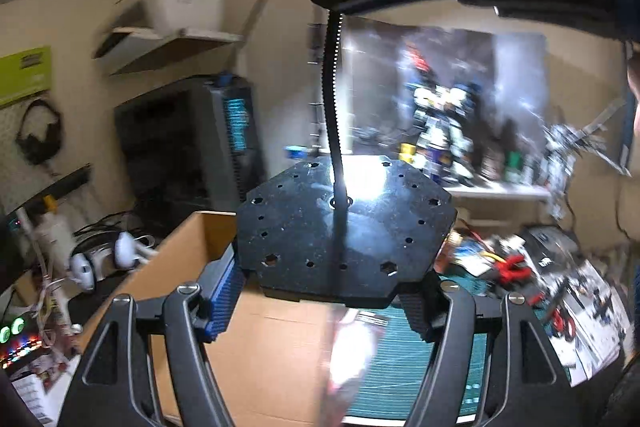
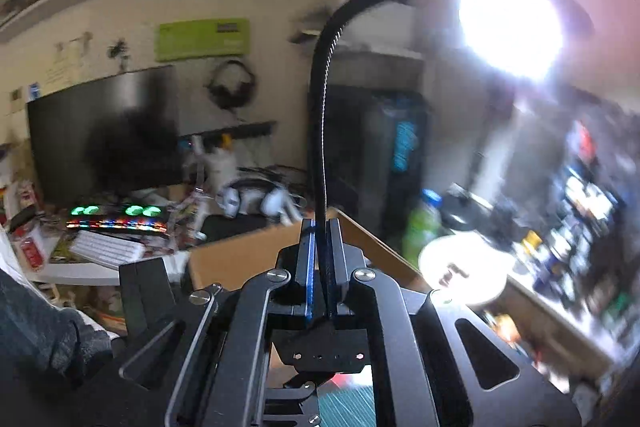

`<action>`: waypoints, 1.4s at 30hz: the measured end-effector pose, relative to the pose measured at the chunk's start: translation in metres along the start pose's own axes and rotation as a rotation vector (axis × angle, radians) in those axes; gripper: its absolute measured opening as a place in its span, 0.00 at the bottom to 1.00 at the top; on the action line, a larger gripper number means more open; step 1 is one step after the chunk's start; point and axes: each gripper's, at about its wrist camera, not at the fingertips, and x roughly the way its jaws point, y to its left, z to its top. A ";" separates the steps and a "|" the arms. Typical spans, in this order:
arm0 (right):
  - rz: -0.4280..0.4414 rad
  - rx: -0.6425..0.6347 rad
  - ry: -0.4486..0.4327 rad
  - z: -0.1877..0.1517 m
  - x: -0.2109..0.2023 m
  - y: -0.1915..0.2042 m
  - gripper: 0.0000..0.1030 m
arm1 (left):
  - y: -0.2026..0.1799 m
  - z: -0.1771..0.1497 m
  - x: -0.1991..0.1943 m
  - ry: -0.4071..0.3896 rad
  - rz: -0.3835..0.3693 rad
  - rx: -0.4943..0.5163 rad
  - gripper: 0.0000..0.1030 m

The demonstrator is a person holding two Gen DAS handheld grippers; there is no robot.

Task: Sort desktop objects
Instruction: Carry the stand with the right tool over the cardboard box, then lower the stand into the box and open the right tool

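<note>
A desk lamp is being carried by two hand-held grippers above a cluttered tabletop. The left hand-held gripper is clamping the lamp's black, hole-dotted base between its fingers, holding it tilted over an open cardboard box that is sitting beside a green cutting mat. The right hand-held gripper is pinching the lamp's ribbed gooseneck between nearly closed blue-edged pads, the neck arching up to the glaring lit lamp head. In the right wrist view, a monitor, white keyboard and green bottle are lying behind the box, blurred.
</note>
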 end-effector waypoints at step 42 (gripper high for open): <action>0.105 0.187 0.493 -0.086 0.409 -0.062 0.05 | 0.135 -0.033 0.115 0.431 0.212 -0.074 1.00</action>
